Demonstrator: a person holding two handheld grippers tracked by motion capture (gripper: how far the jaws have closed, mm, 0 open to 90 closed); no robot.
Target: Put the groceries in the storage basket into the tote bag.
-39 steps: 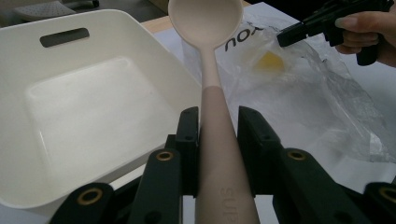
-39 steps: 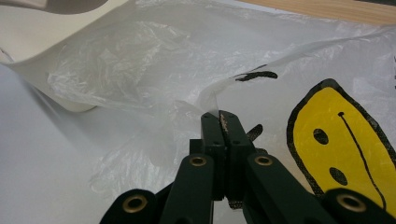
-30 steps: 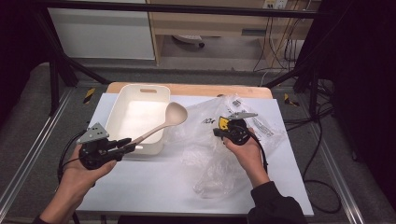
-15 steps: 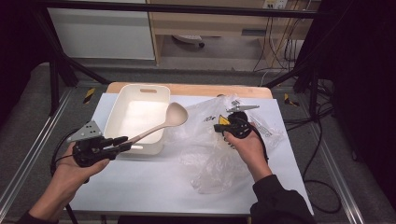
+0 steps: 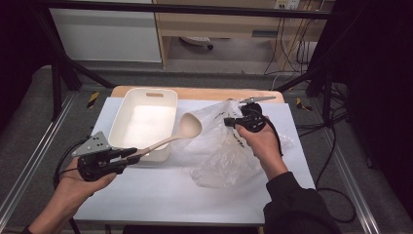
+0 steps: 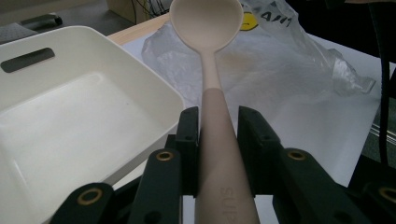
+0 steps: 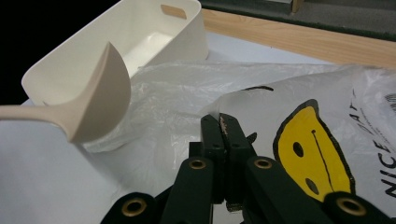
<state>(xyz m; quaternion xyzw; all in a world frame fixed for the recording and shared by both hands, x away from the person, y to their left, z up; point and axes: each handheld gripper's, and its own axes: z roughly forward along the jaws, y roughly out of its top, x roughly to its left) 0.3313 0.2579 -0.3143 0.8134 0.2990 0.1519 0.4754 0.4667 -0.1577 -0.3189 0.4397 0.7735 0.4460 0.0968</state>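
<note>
- Counter (image 5: 146,195): white top, wooden strip along the far edge. A white plastic tub (image 5: 146,122) stands at its left, empty, handle slot at the far end.
- Clear plastic bag (image 5: 219,156), yellow smiley face and black lettering on it, lies crumpled at the counter's middle. Its upper edge now stands higher than a second ago, lifted off the counter and pulled into an open mouth that faces the tub.
- Beige spoon (image 5: 187,126): handle clamped in the left tongs (image 5: 129,156), bowl held in the air between the tub's near corner and the bag's mouth. It has barely shifted.
- Right tongs (image 5: 233,122): jaws together, pinching a fold of the bag's rim; the hand has risen with it over the last second.
- Reading: the bag is being held open for the spoon. The spoon's bowl sits just short of the opening, not yet inside; the next move looks like sliding it in bowl first.
</note>
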